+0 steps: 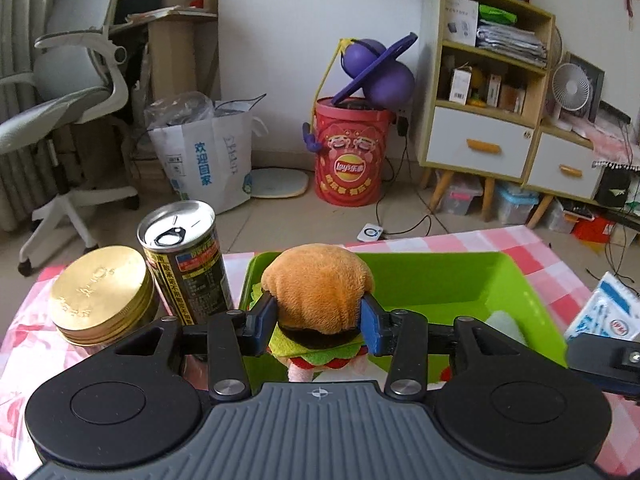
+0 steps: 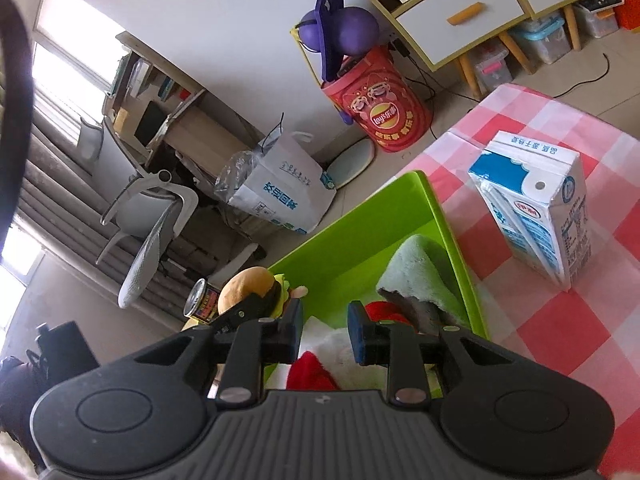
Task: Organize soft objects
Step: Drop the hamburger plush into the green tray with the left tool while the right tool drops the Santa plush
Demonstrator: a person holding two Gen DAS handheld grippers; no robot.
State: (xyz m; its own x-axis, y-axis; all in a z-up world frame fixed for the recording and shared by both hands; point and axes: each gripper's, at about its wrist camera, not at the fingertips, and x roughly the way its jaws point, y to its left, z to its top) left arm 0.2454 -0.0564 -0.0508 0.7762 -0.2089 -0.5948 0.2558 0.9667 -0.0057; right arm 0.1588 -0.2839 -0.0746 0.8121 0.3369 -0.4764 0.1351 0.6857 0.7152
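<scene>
Grasping the plush burger (image 1: 320, 292) by its bun, the left tool (image 1: 318, 324) hung over the near-left corner of the green bin (image 1: 460, 280), apparently to drop it among the soft items already inside. The right tool (image 2: 324, 332) looked parted and empty, though it registered as clenched. Only the right view showed the green plush (image 2: 424, 276) against the bin's right wall and the milk carton (image 2: 536, 208) toward the worktop's (image 2: 560, 120) right edge; only the left showed the can (image 1: 188, 256) and gold lid (image 1: 100, 292) left of the bin.
</scene>
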